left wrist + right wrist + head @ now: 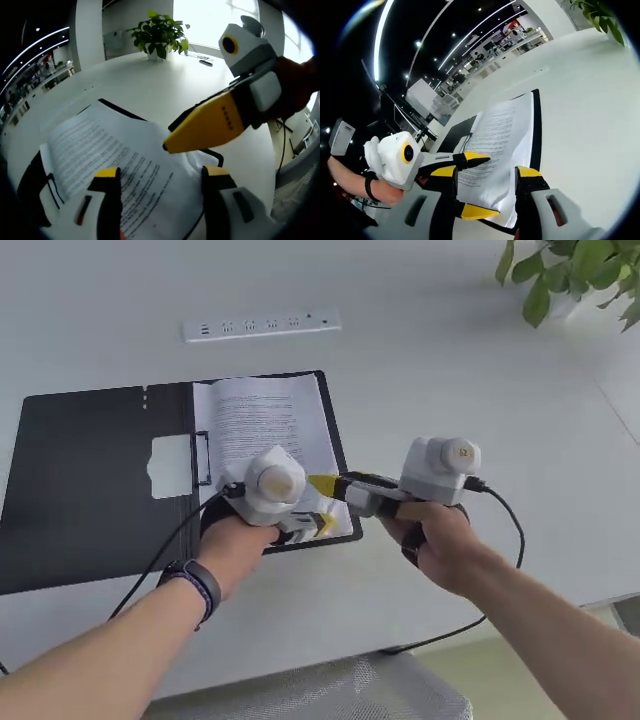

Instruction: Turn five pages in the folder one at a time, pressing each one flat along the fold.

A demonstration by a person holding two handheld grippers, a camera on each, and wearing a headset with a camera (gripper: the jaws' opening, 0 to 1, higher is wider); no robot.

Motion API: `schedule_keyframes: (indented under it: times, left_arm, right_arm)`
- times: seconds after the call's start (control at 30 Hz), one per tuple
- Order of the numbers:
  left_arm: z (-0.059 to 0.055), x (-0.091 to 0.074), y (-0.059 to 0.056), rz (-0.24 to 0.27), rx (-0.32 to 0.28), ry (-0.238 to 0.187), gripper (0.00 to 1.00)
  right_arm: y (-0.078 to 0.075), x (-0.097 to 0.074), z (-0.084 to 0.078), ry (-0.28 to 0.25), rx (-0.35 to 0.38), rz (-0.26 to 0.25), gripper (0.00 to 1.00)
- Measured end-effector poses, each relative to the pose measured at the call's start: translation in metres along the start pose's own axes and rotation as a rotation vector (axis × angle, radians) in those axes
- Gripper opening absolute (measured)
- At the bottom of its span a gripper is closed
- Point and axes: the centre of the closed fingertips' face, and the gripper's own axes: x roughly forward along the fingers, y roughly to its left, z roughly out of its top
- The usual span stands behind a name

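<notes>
Left hand-held gripper (pixel 161 172) and right hand-held gripper (pixel 486 172) meet over the folder's (pixel 90 490) near right corner, jaws of each spread, nothing pinched.
Folder lies open on the white surface (pixel 450 370): black cover out to the left of the left hand-held gripper, printed page (pixel 265 420) ahead of both. In the left gripper view the page runs between its own parted jaws, and the right one's yellow jaw comes in from the right, tip just over the page edge; contact cannot be told. In the right gripper view the page's near corner sits between its jaws, and the left one's two yellow jaws cross in from the left, apart. Power strip (pixel 262 325) lies beyond the folder; plant (pixel 570 275) far ahead, right.
</notes>
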Motion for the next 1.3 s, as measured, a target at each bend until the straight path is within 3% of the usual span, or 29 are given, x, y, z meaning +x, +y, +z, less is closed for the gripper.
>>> schedule_keyframes:
  times: [0.2, 0.5, 0.7, 1.07, 1.3]
  left_arm:
    - [0.000, 0.000, 0.000, 0.001, -0.003, 0.003, 0.66]
    - [0.002, -0.002, -0.005, -0.025, -0.002, 0.000, 0.71]
    - [0.009, -0.007, -0.010, -0.039, -0.017, -0.023, 0.73]
    - [0.016, -0.023, -0.016, -0.056, 0.015, -0.049, 0.78]
    - [0.022, -0.042, -0.003, -0.026, -0.004, -0.082, 0.79]
  right_arm:
    - [-0.005, 0.006, -0.003, 0.008, 0.023, -0.004, 0.39]
    - [-0.006, 0.007, 0.004, -0.021, 0.050, -0.008, 0.18]
    - [-0.006, 0.004, 0.008, -0.039, 0.063, -0.007, 0.03]
    - [0.002, 0.008, 0.013, -0.048, 0.088, -0.002, 0.00]
    - [0.013, 0.011, 0.019, -0.055, 0.082, 0.010, 0.00]
